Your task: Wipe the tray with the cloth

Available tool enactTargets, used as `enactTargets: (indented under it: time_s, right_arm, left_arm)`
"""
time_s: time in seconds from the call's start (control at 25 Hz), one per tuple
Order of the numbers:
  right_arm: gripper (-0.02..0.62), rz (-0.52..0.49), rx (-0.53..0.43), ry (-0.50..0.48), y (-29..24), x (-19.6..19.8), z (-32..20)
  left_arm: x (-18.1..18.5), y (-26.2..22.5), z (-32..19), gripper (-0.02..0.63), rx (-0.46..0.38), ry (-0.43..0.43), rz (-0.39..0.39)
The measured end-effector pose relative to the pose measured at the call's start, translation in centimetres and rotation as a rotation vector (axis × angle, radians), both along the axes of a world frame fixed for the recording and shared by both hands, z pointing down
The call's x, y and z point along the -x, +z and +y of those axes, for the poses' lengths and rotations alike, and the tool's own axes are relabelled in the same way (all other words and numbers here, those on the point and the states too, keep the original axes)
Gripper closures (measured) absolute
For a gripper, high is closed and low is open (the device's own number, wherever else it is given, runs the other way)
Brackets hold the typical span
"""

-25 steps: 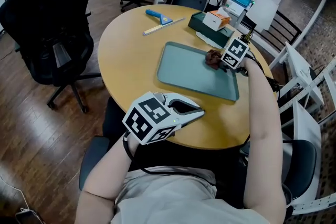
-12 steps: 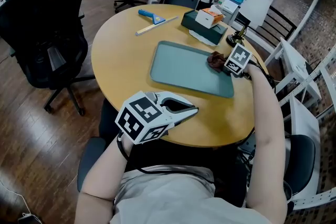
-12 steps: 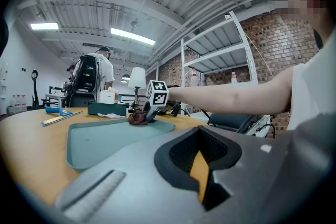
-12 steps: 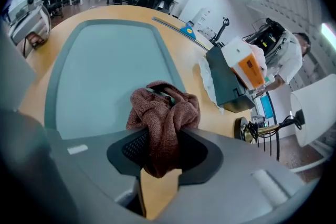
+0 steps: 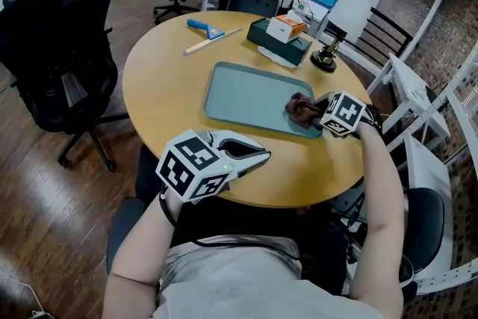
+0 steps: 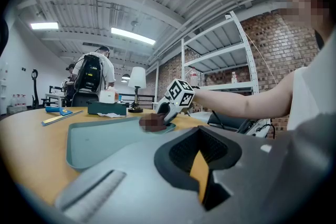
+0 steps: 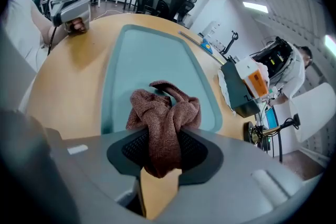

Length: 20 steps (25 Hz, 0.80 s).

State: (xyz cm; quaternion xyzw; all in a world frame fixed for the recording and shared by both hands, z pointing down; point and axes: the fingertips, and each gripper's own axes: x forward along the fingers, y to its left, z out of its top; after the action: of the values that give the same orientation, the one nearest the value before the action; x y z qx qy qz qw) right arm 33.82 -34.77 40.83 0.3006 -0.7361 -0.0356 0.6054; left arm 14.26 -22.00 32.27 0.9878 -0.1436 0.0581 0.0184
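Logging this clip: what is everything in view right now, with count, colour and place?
table: one, light wood, round
tray: one, teal, mid-table
cloth: one, brown, tray's right end
scraper: one, blue, far edge
ruler: one, pale, beside scraper
green box: one, dark, far side
small box: one, white and orange, atop green box
office chair: one, black, left of table
left gripper: grey, shut, empty, near edge
right gripper: grey, shut on cloth

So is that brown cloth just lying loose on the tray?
No, the right gripper has its jaws shut on the bunched cloth, holding it at one end of the tray.
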Motion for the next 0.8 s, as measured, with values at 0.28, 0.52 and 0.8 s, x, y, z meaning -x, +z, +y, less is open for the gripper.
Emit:
enactTargets:
  time_s: [0.28, 0.52, 0.8]
  right_arm:
    - [0.462, -0.026, 0.052, -0.114, -0.2, 1.9, 3.4]
    - [0.462, -0.077, 0.082, -0.157, -0.1, 4.0, 3.6]
    - [0.462, -0.026, 0.033, -0.094, 0.2, 3.8, -1.0]
  left_arm:
    - [-0.3, -0.1, 0.1, 0.605, -0.002, -0.009, 0.0]
    - [-0.2, 0.0, -0.1, 0.605, 0.0, -0.009, 0.0]
    - [-0.4, 0.1, 0.1, 0.604, -0.002, -0.01, -0.003]
